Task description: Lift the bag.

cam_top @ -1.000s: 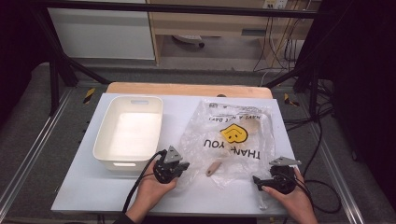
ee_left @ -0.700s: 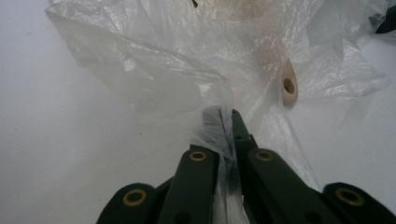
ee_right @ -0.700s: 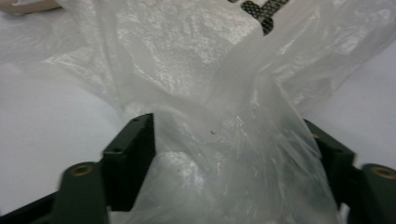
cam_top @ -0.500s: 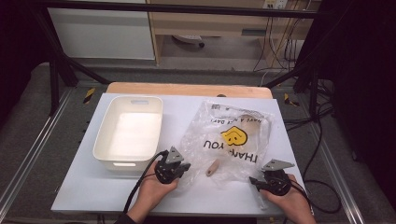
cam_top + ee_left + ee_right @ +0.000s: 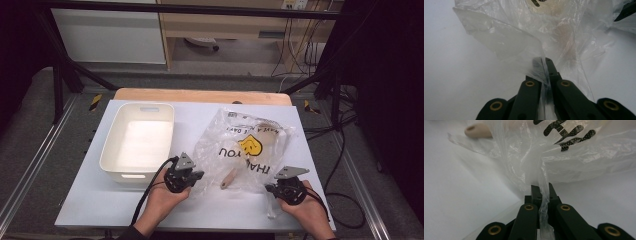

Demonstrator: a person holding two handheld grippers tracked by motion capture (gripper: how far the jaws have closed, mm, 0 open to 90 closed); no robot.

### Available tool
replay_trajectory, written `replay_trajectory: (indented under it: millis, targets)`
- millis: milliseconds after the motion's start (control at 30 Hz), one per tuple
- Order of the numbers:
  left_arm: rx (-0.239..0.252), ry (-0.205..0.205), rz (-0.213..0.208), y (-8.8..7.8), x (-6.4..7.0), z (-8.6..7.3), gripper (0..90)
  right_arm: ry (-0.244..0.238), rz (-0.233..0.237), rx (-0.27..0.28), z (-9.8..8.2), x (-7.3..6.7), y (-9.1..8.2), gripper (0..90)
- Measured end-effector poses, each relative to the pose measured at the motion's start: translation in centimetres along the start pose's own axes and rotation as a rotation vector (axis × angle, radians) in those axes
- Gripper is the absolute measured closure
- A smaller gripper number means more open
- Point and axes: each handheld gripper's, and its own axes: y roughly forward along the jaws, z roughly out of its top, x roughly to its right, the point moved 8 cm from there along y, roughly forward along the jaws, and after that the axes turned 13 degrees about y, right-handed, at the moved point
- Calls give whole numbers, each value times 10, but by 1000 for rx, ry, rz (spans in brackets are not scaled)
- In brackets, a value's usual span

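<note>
From the high view, a clear plastic bag (image 5: 245,150) printed with a yellow smiley lies on the white surface (image 5: 200,210), to the right of a white tub (image 5: 137,142). A pale wooden handle (image 5: 229,178) pokes out of the bag's near edge, toward 6 o'clock. The left claw (image 5: 192,176) sits at the bag's 8 o'clock corner, and the right claw (image 5: 272,189) at its 5 o'clock corner, each held in a hand.

In the left gripper view, the left claw (image 5: 543,65) is pinched tight on a fold of the bag (image 5: 524,32), with film running between the jaws and spreading toward 12 o'clock.

In the right gripper view, the right claw (image 5: 543,191) has just been closing and now clamps a twisted strip of the bag (image 5: 574,157). Black lettering sits at 1 o'clock, and the wooden handle (image 5: 477,131) at 10 o'clock.
</note>
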Motion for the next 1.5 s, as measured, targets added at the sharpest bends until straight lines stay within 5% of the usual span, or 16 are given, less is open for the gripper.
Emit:
replay_trajectory:
  millis: [467,967,1500]
  targets:
    - [30,-2,-20,-25,-25,47,900,-38,8,75,54,-5,-29,900]
    - [32,5,-19,-32,-40,59,900,-52,-4,102,80,-4,-37,900]
    - [52,-45,-36,-54,-87,110,900,-35,-15,154,144,9,-57,900]
